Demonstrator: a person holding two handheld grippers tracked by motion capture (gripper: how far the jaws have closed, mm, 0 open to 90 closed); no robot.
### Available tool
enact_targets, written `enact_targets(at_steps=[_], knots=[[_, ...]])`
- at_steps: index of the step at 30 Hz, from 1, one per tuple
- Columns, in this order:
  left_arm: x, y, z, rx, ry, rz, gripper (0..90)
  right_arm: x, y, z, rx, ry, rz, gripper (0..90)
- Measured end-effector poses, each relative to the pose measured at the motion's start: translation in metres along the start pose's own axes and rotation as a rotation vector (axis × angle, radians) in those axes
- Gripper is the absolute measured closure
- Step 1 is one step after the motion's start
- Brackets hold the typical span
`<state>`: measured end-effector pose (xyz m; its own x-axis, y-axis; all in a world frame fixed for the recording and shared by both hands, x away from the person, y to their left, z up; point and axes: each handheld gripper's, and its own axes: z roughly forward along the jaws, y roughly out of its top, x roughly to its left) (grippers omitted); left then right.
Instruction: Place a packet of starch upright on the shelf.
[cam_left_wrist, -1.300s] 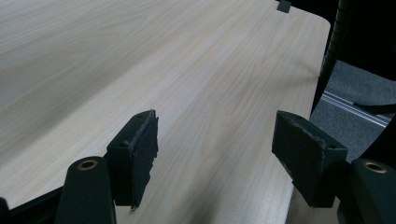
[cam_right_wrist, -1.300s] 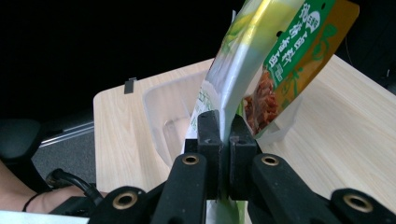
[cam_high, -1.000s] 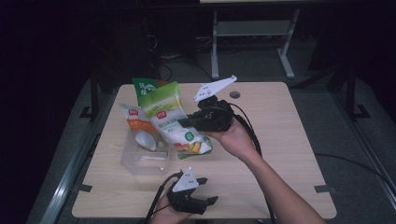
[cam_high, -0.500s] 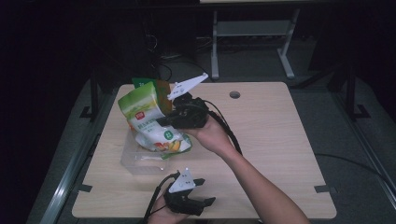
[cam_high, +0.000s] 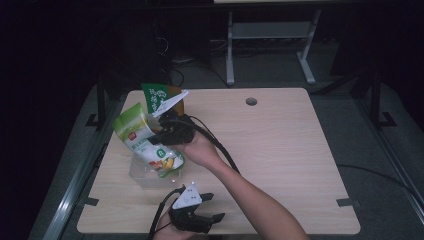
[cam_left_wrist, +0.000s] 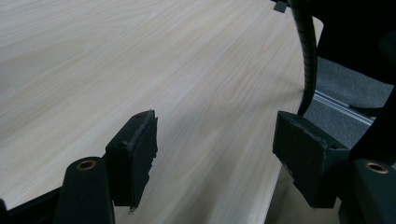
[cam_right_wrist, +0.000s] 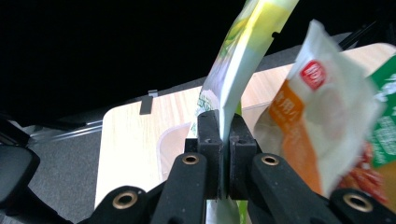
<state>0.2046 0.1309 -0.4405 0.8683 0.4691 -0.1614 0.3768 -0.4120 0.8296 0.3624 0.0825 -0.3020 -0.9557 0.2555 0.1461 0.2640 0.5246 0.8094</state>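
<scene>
- the right gripper (cam_high: 161, 136) is on the left half of the table (cam_high: 280, 150), held by a hand (cam_high: 197, 150) whose forearm runs in from the lower edge of the high view.
- its jaws are pressed together on the light green pouch (cam_high: 142, 140), pinching the thin flat packaging between the pads.
- in the right gripper view (cam_right_wrist: 224, 154) the light green pouch (cam_right_wrist: 238, 60) rises straight up out of the clamped jaws, edge-on, with a yellow-green top.
- in the high view the pouch is lifted off the table and tilted, its top leaning up and to the left, its lower end with printed fruit hanging over the clear plastic container (cam_high: 150, 175).
- the container lies on the tabletop just below and left of the gripper, under the bottom of the pouch; whether the two touch i cannot tell.
- a dark green packet (cam_high: 156, 97) stands behind the gripper, toward the far left edge of the table.
- in the right gripper view a white and orange bag (cam_right_wrist: 322, 121) with a red logo sits just right of the clamped pouch, blurred.
- the left gripper (cam_high: 210, 210) rests near the front edge of the table, well apart from the pouch.
- in the left gripper view its jaws (cam_left_wrist: 215, 158) are spread wide with bare wood between them, holding nothing.
</scene>
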Motion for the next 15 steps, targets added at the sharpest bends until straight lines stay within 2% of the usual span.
enact_targets(at_steps=[3,9,14,15], knots=[[-0.001,-0.001,0.0,-0.006,0.001,-0.002,30.2,-0.001,-0.004,0.012,0.021,0.003,-0.005,86.7],[-0.002,-0.002,0.001,0.012,0.007,0.024,30.2,-0.005,-0.019,0.023,0.06,-0.001,0.006,86.4],[-0.002,-0.002,0.003,0.014,0.006,0.026,30.2,-0.009,-0.031,0.018,0.053,-0.004,0.03,84.8],[-0.002,-0.002,0.003,0.016,0.006,0.028,30.2,-0.01,-0.033,0.017,0.057,-0.009,0.016,84.6]])
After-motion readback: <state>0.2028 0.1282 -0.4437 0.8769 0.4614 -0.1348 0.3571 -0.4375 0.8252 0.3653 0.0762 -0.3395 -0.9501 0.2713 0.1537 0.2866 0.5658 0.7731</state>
